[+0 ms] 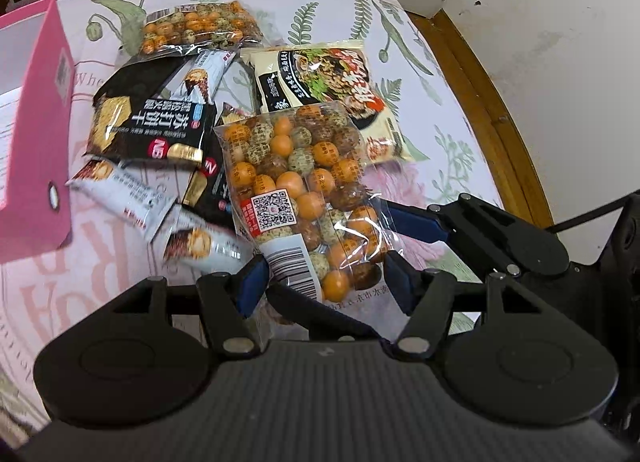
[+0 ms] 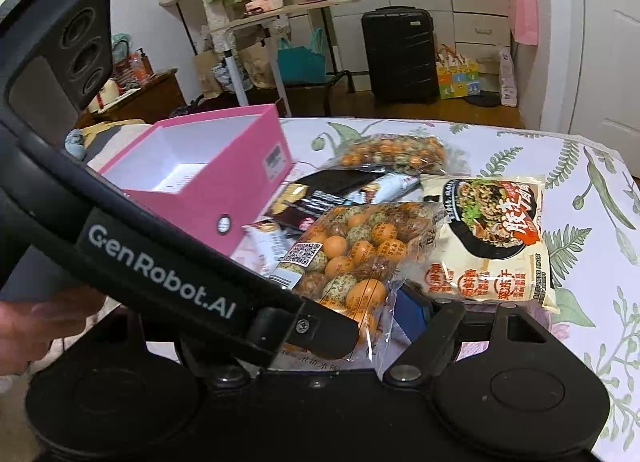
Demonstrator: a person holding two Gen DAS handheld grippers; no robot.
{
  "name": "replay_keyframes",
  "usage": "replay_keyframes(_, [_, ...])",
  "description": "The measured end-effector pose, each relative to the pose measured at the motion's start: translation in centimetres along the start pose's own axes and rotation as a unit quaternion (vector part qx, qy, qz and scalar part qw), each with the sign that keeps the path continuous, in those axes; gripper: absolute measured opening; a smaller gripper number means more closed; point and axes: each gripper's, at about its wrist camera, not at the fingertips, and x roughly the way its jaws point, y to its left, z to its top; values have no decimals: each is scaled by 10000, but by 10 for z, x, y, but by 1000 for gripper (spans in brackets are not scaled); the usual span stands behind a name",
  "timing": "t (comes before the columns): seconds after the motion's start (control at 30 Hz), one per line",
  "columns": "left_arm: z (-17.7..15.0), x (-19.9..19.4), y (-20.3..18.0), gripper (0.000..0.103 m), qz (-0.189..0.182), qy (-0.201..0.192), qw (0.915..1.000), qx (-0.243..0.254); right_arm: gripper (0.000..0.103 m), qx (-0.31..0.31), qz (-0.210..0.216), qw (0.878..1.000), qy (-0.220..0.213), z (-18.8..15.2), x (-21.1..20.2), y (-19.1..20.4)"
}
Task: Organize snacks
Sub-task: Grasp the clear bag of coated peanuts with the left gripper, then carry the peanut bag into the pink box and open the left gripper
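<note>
A clear bag of orange and speckled round snacks (image 1: 296,182) (image 2: 360,258) hangs tilted over the snack pile. My left gripper (image 1: 325,276) is shut on its near end, blue pads pressing both sides by the barcode. My right gripper (image 2: 332,314) comes in from the right. Its blue finger (image 1: 416,218) (image 2: 412,314) presses the bag's crinkled right edge, while the left tool's casing (image 2: 160,274) hides the other finger. An open pink box (image 1: 36,122) (image 2: 208,198) stands to the left of the pile.
On the floral cloth (image 1: 432,166) lie a noodle packet (image 1: 320,78) (image 2: 492,238), a second bag of round snacks (image 1: 196,26) (image 2: 392,154), black cracker packs (image 1: 148,118) and small white packs (image 1: 120,194). The wooden table edge (image 1: 480,74) runs at the right. A hand (image 2: 40,318) shows at lower left.
</note>
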Motion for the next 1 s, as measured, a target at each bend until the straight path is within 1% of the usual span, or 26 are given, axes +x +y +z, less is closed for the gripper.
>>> replay_keyframes(0.2, [-17,-33,1,62,-37,-5,9999,-124,81,-268,150,9995,78,7,-21,27])
replay_keyframes(0.4, [-32,-71,9,62,130,-189,9990,-387,81,-542,449,9974,131,22,-28,57])
replay_keyframes(0.53, [-37,-95,23,62,244,-280,9975,-596,81,-711,654,9952,167,33,-26,79])
replay_keyframes(0.8, [-37,-137,62,62,430,-627,9933,-875,81,-1008,902,9908,71,62,-6,118])
replay_keyframes(1.0, [-22,-155,99,62,616,-811,9906,-918,81,-892,1052,9904,-108,85,26,136])
